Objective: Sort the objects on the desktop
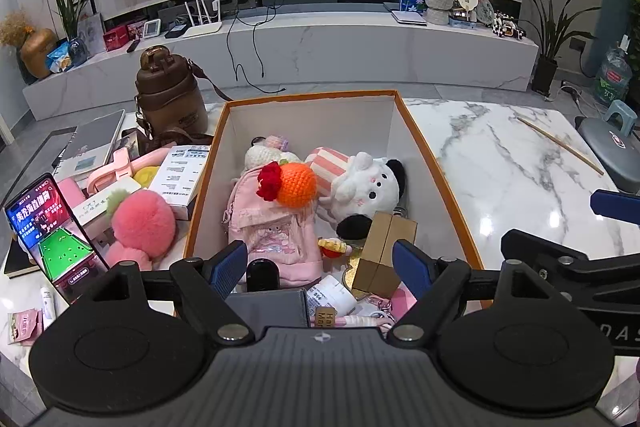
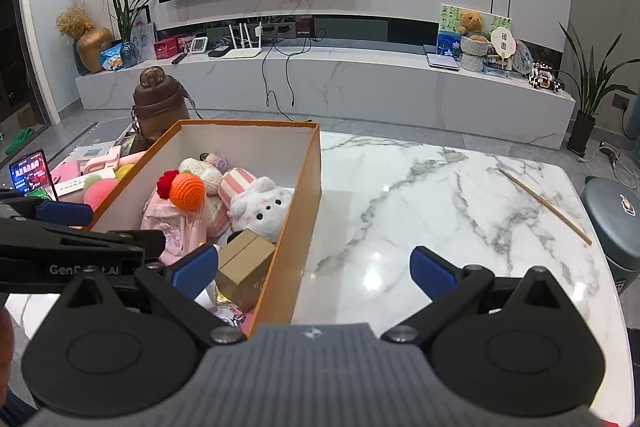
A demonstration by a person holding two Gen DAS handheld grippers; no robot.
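We hold the left claw (image 1: pixel 320 263) released and empty over the near end of the orange box (image 1: pixel 434 167), with the right claw (image 2: pixel 314 269) likewise released above its right wall. Ahead of the left claw, inside the box, lie a cardboard carton (image 1: pixel 382 253), a pink backpack (image 1: pixel 272 235), an orange crochet ball (image 1: pixel 298 183) and a white plush (image 1: pixel 366 183).

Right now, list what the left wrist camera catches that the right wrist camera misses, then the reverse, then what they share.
Only the left wrist view shows the grey case and black cylinder at the box's near end, the tagged keyrings, the panda plush's black ear, and the white tube by the phone.

Only the right wrist view shows the orange box's outer right wall and green slippers on the floor.

Both show the orange box, crocheted orange, cardboard carton, brown bottle, chopstick, and both grippers open: left gripper, right gripper.
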